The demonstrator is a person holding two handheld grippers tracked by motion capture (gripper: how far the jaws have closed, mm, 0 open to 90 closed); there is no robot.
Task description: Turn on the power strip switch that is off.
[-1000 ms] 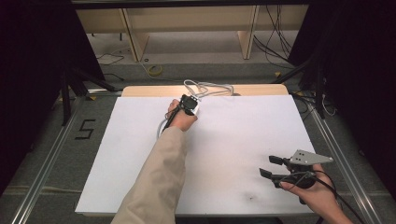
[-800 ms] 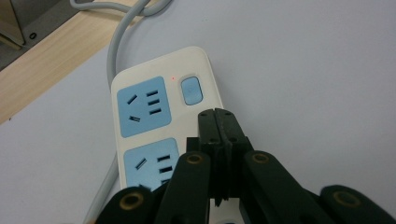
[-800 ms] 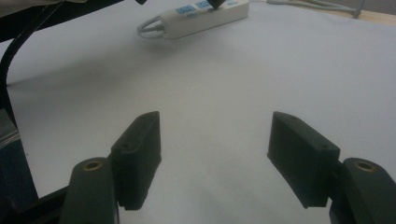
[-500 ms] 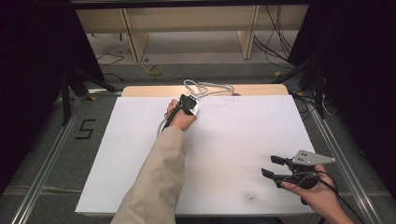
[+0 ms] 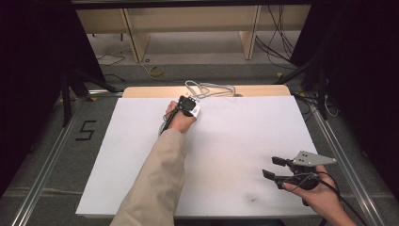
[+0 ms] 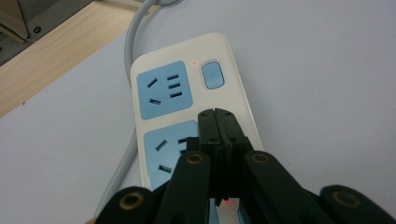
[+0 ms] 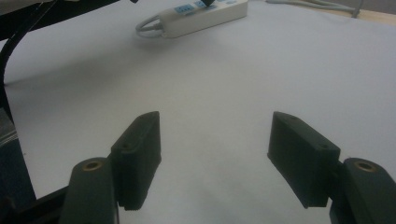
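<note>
Since a second ago the right gripper (image 5: 275, 168) has been sinking slightly toward the person's edge of the table, while the left gripper (image 6: 217, 140) is staying put at the far side. The left gripper's jaws are pressed together with nothing between them, and their tips are hovering over or resting on the power strip (image 6: 187, 93); contact cannot be told. Directly under the tips is lying the strip's second blue socket (image 6: 166, 149), just beyond them the first blue socket (image 6: 163, 88), and beyond and to the right of them the blue switch (image 6: 212, 74) with a small red light beside it. The right gripper's jaws are standing wide apart over the bare white sheet (image 7: 233, 74), the strip (image 7: 196, 18) well ahead of them. The strip is looking like a rigid, smooth plastic bar, fairly light, likely to slide on the sheet if pushed from one side; its grey cord (image 6: 135, 37), curving away past the tips onto the wooden table edge (image 5: 141, 91), will be tugging and stiffening any lift. Gripping across the narrow width of the body seems the safest hold. The far edge is lying close beyond the strip, so open room is lying toward the person, where the sheet is bare.
</note>
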